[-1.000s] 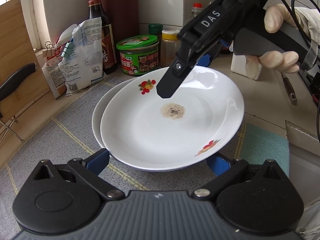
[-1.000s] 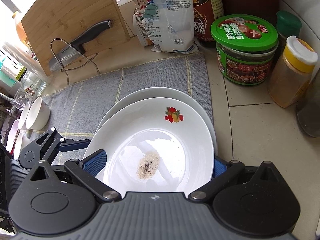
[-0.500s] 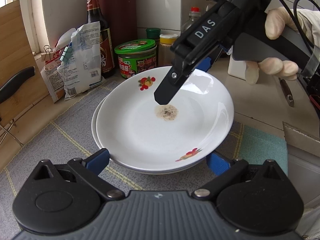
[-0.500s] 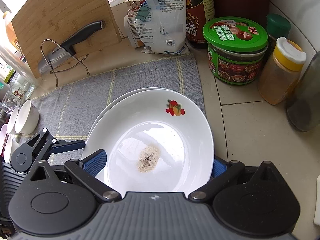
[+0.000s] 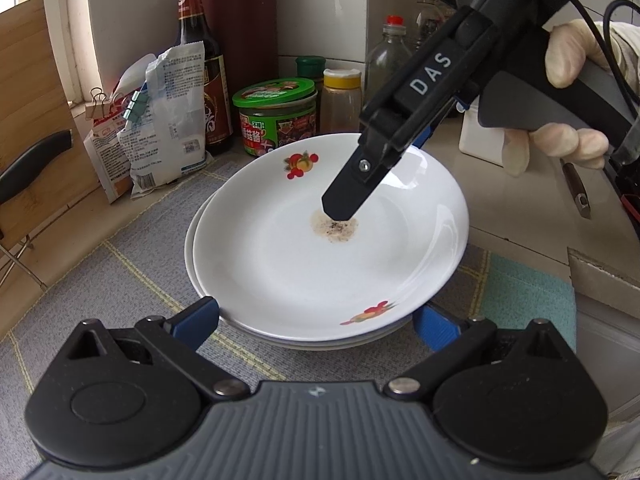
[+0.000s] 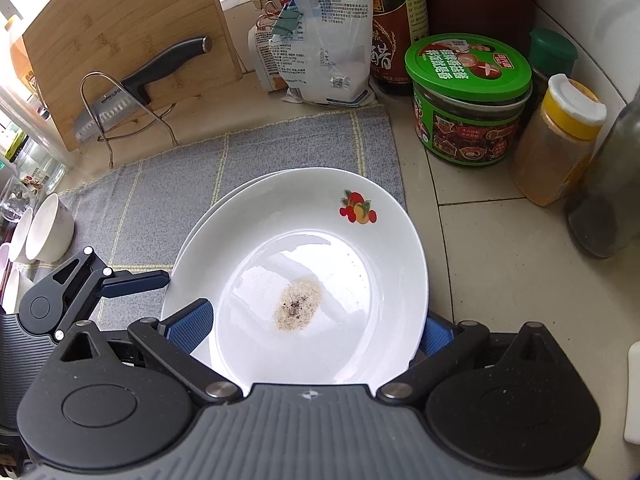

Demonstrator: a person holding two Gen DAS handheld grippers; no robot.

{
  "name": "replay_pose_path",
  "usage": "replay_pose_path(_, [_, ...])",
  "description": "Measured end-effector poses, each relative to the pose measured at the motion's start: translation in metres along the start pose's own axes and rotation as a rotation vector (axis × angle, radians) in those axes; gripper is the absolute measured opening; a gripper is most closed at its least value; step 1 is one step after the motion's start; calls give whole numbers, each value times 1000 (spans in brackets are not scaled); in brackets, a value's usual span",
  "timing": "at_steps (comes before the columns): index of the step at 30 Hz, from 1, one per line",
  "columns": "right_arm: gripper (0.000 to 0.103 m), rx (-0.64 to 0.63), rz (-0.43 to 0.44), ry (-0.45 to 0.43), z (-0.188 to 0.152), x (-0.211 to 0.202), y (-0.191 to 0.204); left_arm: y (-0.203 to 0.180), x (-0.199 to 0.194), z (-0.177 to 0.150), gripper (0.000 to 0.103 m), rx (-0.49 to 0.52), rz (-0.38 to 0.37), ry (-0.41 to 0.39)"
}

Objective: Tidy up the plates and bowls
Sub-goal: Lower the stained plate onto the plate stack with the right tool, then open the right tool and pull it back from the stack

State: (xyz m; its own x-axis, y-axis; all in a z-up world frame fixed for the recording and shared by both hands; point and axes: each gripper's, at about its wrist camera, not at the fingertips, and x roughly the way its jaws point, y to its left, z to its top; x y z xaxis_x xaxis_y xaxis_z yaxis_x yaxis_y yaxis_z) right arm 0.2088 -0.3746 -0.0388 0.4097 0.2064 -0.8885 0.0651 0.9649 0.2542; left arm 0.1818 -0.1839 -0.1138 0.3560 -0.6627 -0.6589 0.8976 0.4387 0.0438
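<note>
A home kitchen: tiled counter (image 6: 500, 240), sauce bottle (image 5: 200, 68), knife (image 6: 132, 88), chopping board (image 6: 120, 32).

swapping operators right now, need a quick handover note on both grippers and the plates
Left gripper: open, fingers either side of the plate stack's near edge.
Right gripper: open, straddling the white fruit-print plate from the opposite side.
That plate, with a brown speckled residue, sits on another white plate on the grey cloth mat.
White bowls wait at the mat's left edge.
Done: plates stacked. Left: bowls.
</note>
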Motion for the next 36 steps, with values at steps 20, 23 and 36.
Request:
replay_pose_path(20, [103, -80, -106, -212, -21, -31, 27, 11, -38, -4, 102, -44, 50, -107])
replay_pose_path(23, [103, -75, -108, -244, -27, -35, 41, 18, -50, -9, 102, -56, 67, -123])
replay_pose_path(36, [103, -136, -148, -363, -71, -31, 114, 47, -106, -48, 102, -174, 203, -171])
